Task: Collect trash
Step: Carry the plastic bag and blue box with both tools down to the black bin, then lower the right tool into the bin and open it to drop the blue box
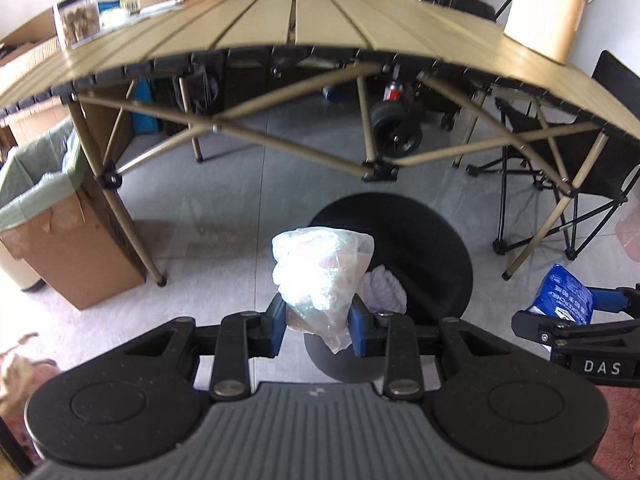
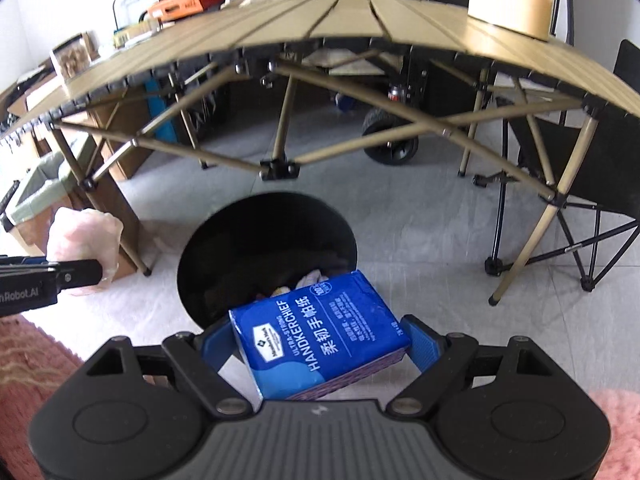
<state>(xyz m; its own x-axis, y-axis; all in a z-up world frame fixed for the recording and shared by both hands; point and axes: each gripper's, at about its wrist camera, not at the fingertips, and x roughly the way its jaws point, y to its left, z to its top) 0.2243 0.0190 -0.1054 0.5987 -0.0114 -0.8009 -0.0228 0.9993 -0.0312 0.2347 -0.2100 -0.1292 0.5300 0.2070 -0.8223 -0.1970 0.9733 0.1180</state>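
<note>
My left gripper (image 1: 318, 326) is shut on a crumpled clear plastic bag (image 1: 322, 270) and holds it over the near rim of a round black trash bin (image 1: 424, 240) on the floor. White crumpled trash (image 1: 382, 290) lies inside the bin. My right gripper (image 2: 316, 340) is shut on a blue handkerchief tissue pack (image 2: 320, 332), held above the near edge of the same bin (image 2: 264, 240). The pack also shows in the left wrist view (image 1: 562, 298) at the far right. The bag shows in the right wrist view (image 2: 86, 240) at the left.
A tan slatted folding table (image 1: 304, 16) stands just beyond the bin, with crossed legs underneath. A cardboard box with a green liner (image 1: 52, 216) stands at the left. A black folding chair (image 1: 560, 184) is at the right. A pink rug (image 2: 32, 360) lies near me.
</note>
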